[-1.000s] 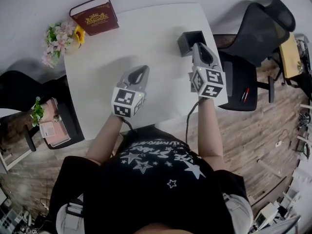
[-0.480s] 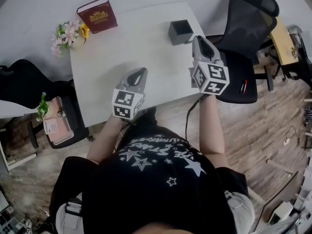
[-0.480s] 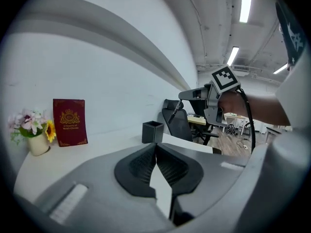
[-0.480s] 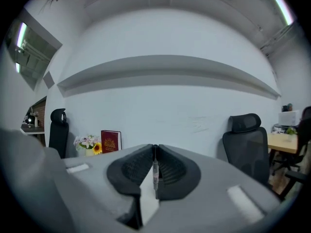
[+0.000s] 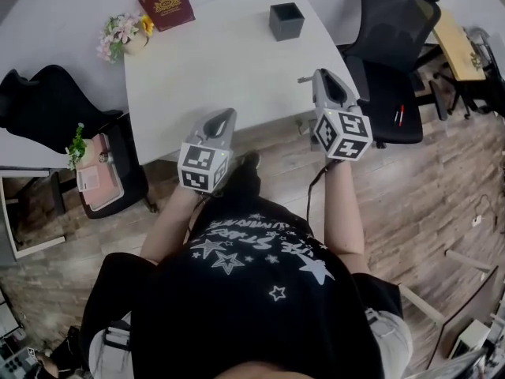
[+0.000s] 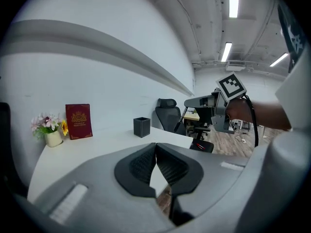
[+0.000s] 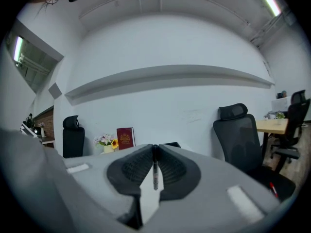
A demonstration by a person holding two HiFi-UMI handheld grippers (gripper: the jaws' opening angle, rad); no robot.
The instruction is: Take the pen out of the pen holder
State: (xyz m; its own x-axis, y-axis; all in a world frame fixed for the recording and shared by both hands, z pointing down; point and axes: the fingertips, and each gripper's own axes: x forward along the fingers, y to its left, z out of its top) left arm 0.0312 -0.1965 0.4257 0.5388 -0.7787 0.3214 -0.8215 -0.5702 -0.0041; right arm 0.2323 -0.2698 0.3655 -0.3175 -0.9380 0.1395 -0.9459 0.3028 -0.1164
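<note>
The black square pen holder (image 5: 286,20) stands at the far right of the white table (image 5: 213,69), well away from both grippers. My right gripper (image 5: 319,76) hangs off the table's near right corner, shut on a thin black pen (image 5: 304,79) that sticks out sideways. In the right gripper view the pen (image 7: 155,171) is pinched upright between the pads of my right gripper (image 7: 155,149). My left gripper (image 5: 226,115) is shut and holds nothing, at the table's near edge. The left gripper view shows my left gripper (image 6: 156,147) with its pads together and the holder (image 6: 142,126) beyond.
A dark red book (image 5: 166,3) and a small vase of flowers (image 5: 125,34) sit at the table's far left. A black office chair (image 5: 390,54) with two pens on its seat stands to the right. Another black chair (image 5: 47,101) and a pink item (image 5: 88,176) are to the left.
Both grippers have drawn back from the table toward the person, away from the pen holder. The right gripper, earlier right beside the holder, now hangs past the table's corner.
</note>
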